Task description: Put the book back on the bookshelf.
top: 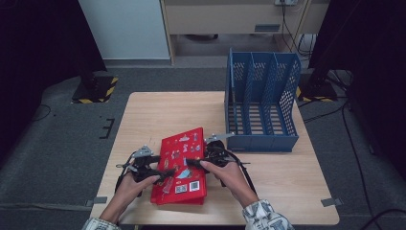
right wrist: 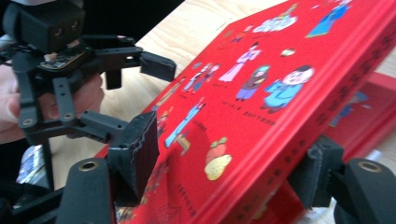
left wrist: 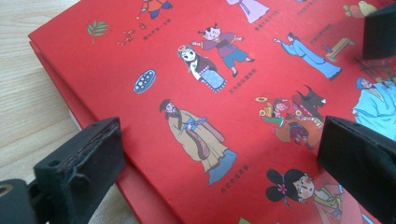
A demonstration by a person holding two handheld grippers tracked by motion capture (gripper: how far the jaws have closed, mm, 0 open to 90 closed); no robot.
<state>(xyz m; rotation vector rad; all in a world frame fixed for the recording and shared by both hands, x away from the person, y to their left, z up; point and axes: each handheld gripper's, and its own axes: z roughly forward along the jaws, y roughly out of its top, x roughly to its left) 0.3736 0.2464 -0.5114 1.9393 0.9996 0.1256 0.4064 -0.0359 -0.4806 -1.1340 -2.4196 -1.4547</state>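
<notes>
The red book (top: 181, 165) lies near the table's (top: 287, 182) front edge, its top cover tilted up. The right gripper (right wrist: 224, 163) straddles that cover's edge, jaws apart; the left gripper (left wrist: 219, 154) hovers wide open. Stiff, glossy board, likely slippery; best pinched at the edge.

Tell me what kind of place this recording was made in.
Probably an indoor lab or studio set up for recording: a lone wooden table on grey carpet, stand bases with yellow-black hazard tape, and loose cables on the floor.
</notes>
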